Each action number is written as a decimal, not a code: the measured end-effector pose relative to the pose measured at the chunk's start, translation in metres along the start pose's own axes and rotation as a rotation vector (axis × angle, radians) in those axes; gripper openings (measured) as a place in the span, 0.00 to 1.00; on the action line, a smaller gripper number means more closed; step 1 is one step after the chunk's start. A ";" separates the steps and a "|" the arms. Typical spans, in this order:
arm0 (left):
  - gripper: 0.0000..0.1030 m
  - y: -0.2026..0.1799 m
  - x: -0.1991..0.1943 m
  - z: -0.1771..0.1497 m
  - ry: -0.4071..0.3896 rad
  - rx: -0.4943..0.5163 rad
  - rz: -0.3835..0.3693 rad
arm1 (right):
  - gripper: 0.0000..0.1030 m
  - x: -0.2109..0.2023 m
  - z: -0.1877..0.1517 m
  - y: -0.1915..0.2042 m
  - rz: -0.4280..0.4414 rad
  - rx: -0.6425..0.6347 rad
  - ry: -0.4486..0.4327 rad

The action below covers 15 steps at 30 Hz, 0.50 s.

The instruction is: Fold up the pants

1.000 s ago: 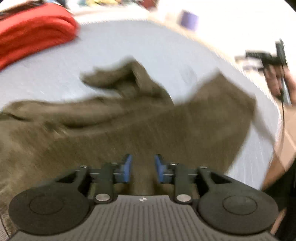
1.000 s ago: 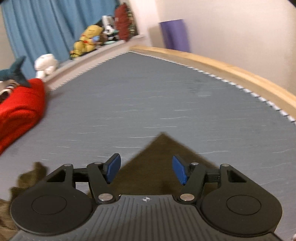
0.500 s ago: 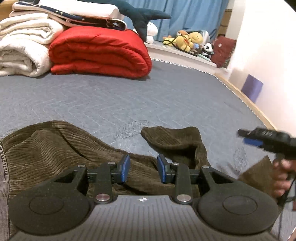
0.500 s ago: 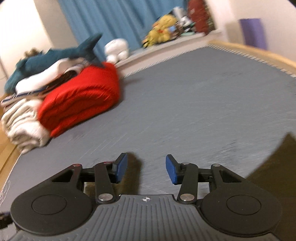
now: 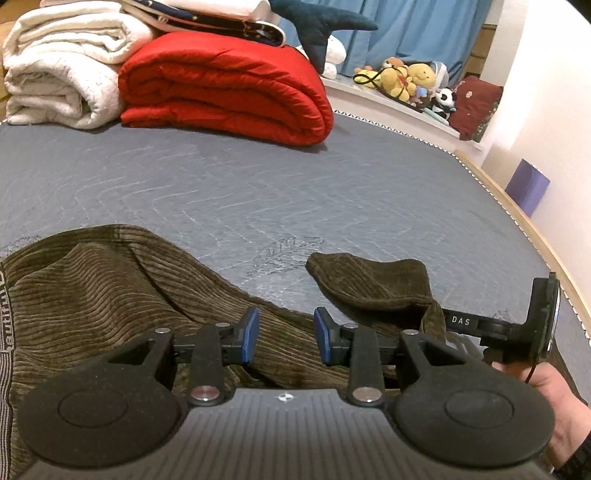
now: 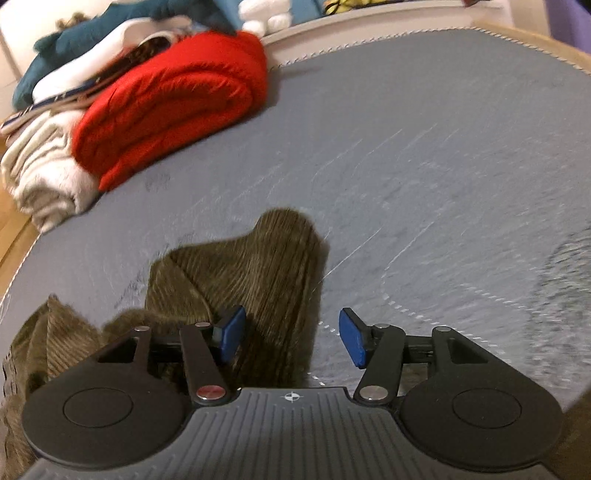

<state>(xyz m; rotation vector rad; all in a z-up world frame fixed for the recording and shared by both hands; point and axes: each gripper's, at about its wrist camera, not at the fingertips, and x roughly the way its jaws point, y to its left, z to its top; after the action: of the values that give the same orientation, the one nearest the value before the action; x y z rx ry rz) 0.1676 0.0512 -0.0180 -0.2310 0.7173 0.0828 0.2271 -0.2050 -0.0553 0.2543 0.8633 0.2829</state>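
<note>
A: Where are the pants?
B: Brown corduroy pants [image 5: 92,295] lie crumpled on the grey mattress [image 5: 258,192], red quilt [image 5: 225,85] well behind.
A: Tongs?
B: Left tongs [image 5: 284,341] part-open above the cloth, gripping nothing. Right tongs [image 6: 291,341] have just been opening, empty, over a leg.

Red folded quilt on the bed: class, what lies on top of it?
On the red quilt lies a dark patterned cloth, a white bundle above it and a teal shark toy. Their far parts are hidden.
</note>
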 end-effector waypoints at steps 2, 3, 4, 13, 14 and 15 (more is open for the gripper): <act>0.35 0.000 0.002 0.000 -0.001 -0.001 0.005 | 0.47 0.001 0.001 0.004 0.012 -0.033 -0.004; 0.35 0.000 0.003 0.000 -0.002 0.000 0.008 | 0.35 0.001 0.002 0.005 0.039 -0.036 0.003; 0.35 0.000 0.005 0.000 -0.001 -0.001 0.011 | 0.15 0.002 0.005 0.008 0.059 -0.031 0.011; 0.35 0.007 0.001 0.004 -0.021 -0.030 0.015 | 0.10 -0.086 0.042 0.006 0.028 0.132 -0.300; 0.35 0.007 0.000 0.004 -0.022 -0.030 0.014 | 0.10 -0.105 0.044 0.000 -0.057 0.201 -0.394; 0.35 0.007 0.000 0.003 -0.022 -0.029 0.011 | 0.10 -0.127 0.044 -0.013 -0.162 0.301 -0.495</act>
<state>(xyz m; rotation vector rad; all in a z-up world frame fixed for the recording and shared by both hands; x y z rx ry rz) 0.1683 0.0587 -0.0166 -0.2540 0.6962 0.1061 0.1848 -0.2654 0.0583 0.5076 0.4279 -0.0655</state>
